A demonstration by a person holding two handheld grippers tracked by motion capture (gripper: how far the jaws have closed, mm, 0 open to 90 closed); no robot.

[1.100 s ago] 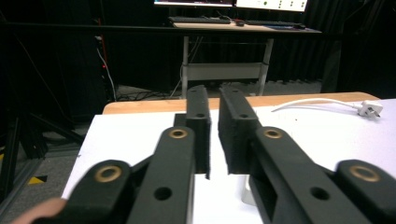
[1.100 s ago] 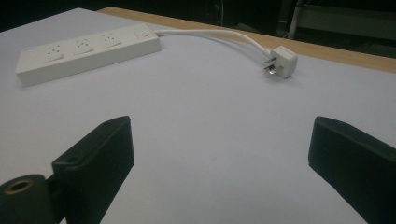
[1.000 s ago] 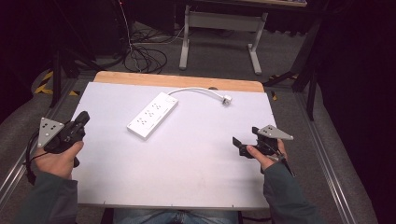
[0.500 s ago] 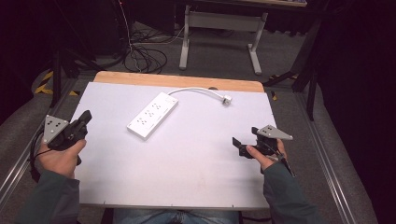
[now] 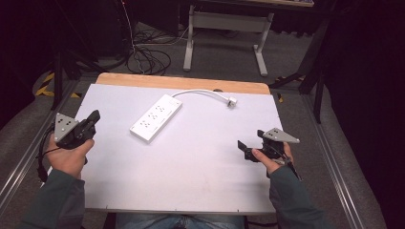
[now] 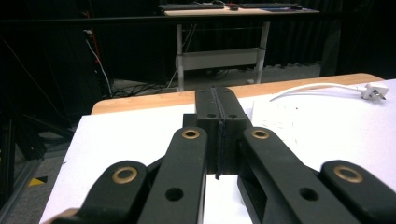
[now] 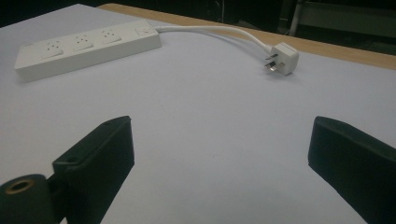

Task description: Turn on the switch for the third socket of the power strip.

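Note:
A white power strip [image 5: 156, 117] lies at an angle on the white tabletop [image 5: 191, 162], and its cable runs to a white plug [image 5: 232, 101] near the far edge. My left gripper [image 5: 94, 117] is held over the table's left edge with its jaws pressed together [image 6: 218, 109] and nothing between them. It points toward the far side, apart from the strip. My right gripper [image 5: 242, 149] hovers low at the right side with its jaws wide apart [image 7: 219, 154]. In the right gripper view, the strip [image 7: 88, 44] and plug [image 7: 281, 58] lie well ahead of it.
A wooden strip [image 5: 181, 83] borders the table's far edge. Beyond it stand a desk frame [image 5: 224, 28] and loose cables [image 5: 143, 57] on the grey floor. Metal rails run along both sides of the table.
My left gripper has drifted slightly forward and to the right. The right gripper, strip and plug have not moved.

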